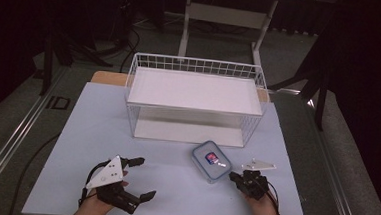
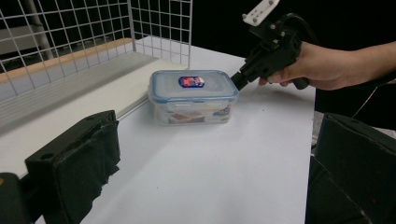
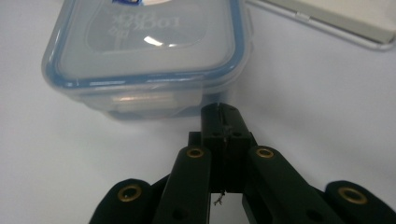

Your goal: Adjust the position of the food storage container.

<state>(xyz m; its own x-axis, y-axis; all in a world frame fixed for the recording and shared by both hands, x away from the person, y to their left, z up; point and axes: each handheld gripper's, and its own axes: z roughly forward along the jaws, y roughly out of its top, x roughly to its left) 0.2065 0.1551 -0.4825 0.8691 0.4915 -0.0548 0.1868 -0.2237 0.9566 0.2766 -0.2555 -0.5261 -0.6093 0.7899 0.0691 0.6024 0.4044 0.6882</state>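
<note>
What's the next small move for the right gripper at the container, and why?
Probably back the right gripper off slightly and open its jaws. They are shut, tips pressed together right at the near side wall of the lidded plastic container, gripping nothing. The container sits on the table in front of the wire basket, and the left gripper is open, off to the side.

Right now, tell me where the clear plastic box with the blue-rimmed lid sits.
In the high view, the clear plastic box stands on the table, right of centre, before the white wire basket, at the right gripper tips.
</note>
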